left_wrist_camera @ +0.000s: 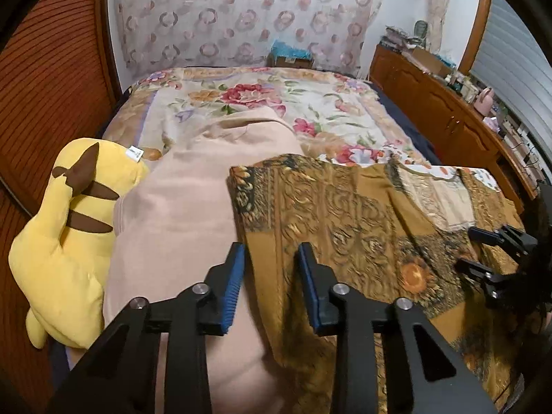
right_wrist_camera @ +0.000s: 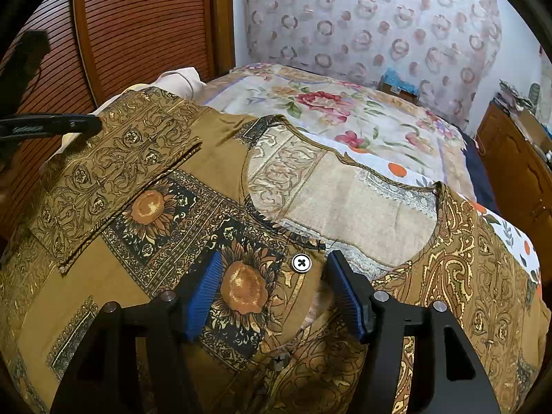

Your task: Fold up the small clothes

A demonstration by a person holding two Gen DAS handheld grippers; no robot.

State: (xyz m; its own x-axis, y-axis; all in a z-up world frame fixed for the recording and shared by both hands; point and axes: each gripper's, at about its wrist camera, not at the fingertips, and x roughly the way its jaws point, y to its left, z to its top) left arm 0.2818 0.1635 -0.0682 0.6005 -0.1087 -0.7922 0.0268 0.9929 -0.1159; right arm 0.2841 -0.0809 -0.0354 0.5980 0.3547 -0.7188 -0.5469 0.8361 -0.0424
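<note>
On the near part of the bed (left_wrist_camera: pixel 262 103), over a pink blanket (left_wrist_camera: pixel 179 214), lies the brown patterned shirt (right_wrist_camera: pixel 165 276) with sunflower prints, front side up, its round neckline toward the far side. The left sleeve (right_wrist_camera: pixel 114 172) is already folded across the chest, so I judge the folding is in its first steps and the cloth is kept flat for the next fold.

Between the fingers of the right gripper (right_wrist_camera: pixel 272 289) I see a sunflower print and a white button (right_wrist_camera: pixel 301 263); these fingers stand apart and are released, pointing steeply down at the shirt front below the neckline.

At the left edge of the shirt, the left gripper (left_wrist_camera: pixel 270 283) also points down. Its fingers are fairly close together, with the folded edge of the cloth between them; whether they really pinch it I cannot tell, since the view is a little blurred. Further left, a yellow plush toy (left_wrist_camera: pixel 69 234) rests beside the blanket.
</note>
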